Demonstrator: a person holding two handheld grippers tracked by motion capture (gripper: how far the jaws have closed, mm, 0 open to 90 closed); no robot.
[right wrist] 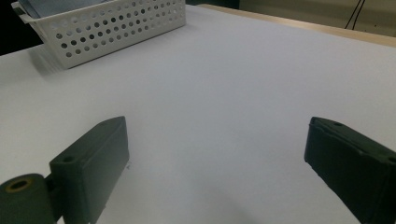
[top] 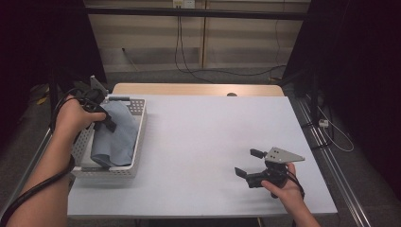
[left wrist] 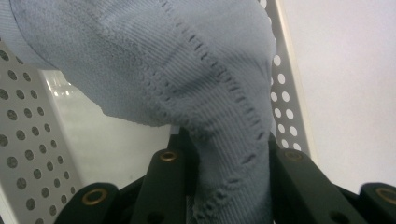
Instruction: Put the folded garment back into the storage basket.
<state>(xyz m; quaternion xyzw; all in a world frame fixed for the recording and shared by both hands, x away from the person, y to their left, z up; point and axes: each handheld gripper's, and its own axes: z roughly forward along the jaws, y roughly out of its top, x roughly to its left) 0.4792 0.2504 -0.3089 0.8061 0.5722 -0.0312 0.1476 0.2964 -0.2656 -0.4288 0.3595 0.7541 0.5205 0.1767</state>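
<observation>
A pale blue knitted cloth (top: 116, 135) hangs into the white perforated basket (top: 136, 158) at the table's left edge. My left gripper (top: 107, 121) is above the basket, shut on a bunched fold of that cloth. In the left gripper view the cloth (left wrist: 205, 88) is pinched between the two black jaws and spreads upward, over the basket wall (left wrist: 23, 140). My right gripper (top: 248, 163) rests near the table's front right, held by a hand, open with nothing between its jaws. In the right gripper view its fingertips (right wrist: 100, 154) frame bare tabletop.
The white table surface (top: 208, 137) stretches between the basket and the right gripper. The basket (right wrist: 107, 25) stands at the far left in the right gripper view. A wooden strip (top: 198, 89) runs along the table's far edge; cables lie on the floor behind.
</observation>
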